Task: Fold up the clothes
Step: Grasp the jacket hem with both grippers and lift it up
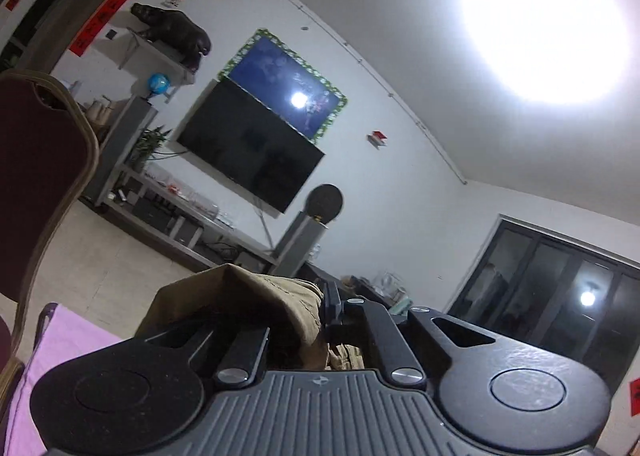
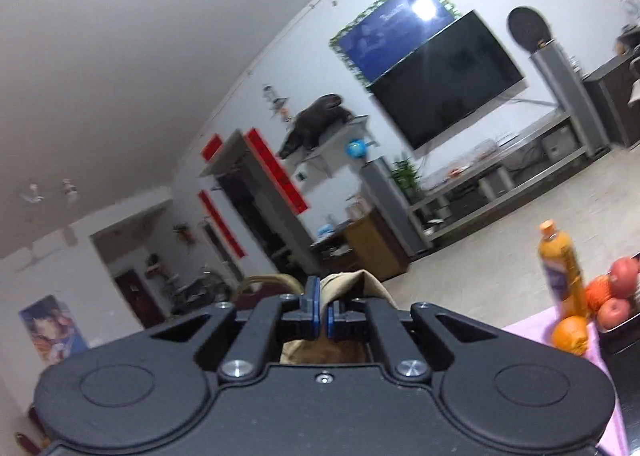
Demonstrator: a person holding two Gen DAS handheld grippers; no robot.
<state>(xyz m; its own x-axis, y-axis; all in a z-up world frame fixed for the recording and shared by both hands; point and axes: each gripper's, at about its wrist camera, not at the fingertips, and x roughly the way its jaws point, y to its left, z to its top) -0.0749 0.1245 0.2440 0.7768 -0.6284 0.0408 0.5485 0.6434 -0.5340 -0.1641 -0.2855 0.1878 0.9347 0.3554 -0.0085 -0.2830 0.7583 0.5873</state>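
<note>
The cloth point(image 1: 248, 296) is a khaki garment, and I hold it in both grippers at once. My left gripper point(image 1: 326, 316) is clenched on one bunched edge; the fabric bulges up and to the left of the fingers and hangs back under the housing. My right gripper point(image 2: 320, 316) is clenched on another edge; the blue pads point(image 2: 311, 312) stand almost together with a fold of cloth point(image 2: 352, 284) rising just past them and more fabric showing below, between the linkages.

Key relation: the cloth sits at the fingertips of both hands, not ahead of them. Both grippers point roughly level into the room, toward the TV point(image 1: 252, 159) wall, so the garment's bulk hangs below and out of view. I judge that its long axis runs between my two hands, but neither view shows the span, so I cannot confirm it. Neither hand is nearer; each already has its edge.

Edges and room:
- The pink table cover point(image 1: 60, 352) lies low on my left, beside the chair point(image 1: 36, 183).
- On my right, the bottle point(image 2: 562, 276) and fruit point(image 2: 572, 334) stand on the same cover, near the gripper.
- Ahead there is open floor.

Judgement: the lowering move has more free room on the left. The right side must clear the bottle.
</note>
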